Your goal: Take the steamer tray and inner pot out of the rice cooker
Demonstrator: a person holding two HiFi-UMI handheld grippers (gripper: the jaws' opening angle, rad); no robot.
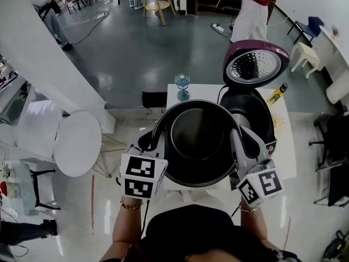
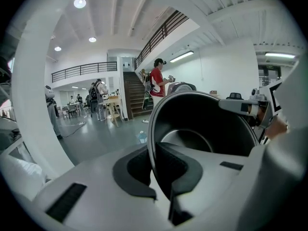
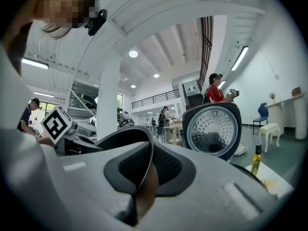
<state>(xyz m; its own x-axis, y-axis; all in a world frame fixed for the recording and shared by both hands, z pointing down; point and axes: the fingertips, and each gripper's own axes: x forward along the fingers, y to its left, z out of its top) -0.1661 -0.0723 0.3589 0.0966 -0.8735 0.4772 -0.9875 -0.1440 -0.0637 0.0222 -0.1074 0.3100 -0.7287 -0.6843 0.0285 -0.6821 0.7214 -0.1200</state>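
1. My left gripper (image 1: 157, 140) is clamped tight on the left rim of the inner pot (image 1: 197, 141), with the thin wall pinched between the pads.
2. My right gripper (image 1: 240, 141) is clamped on the opposite rim. With the weight shared this way, the pot hangs level instead of tipping.
3. The pot sits mid-frame in the head view, below and left of the rice cooker (image 1: 260, 111). The cooker's lid (image 1: 255, 64) stands open at the upper right, which leaves the way out free.
4. I cannot make out a steamer tray in any view.
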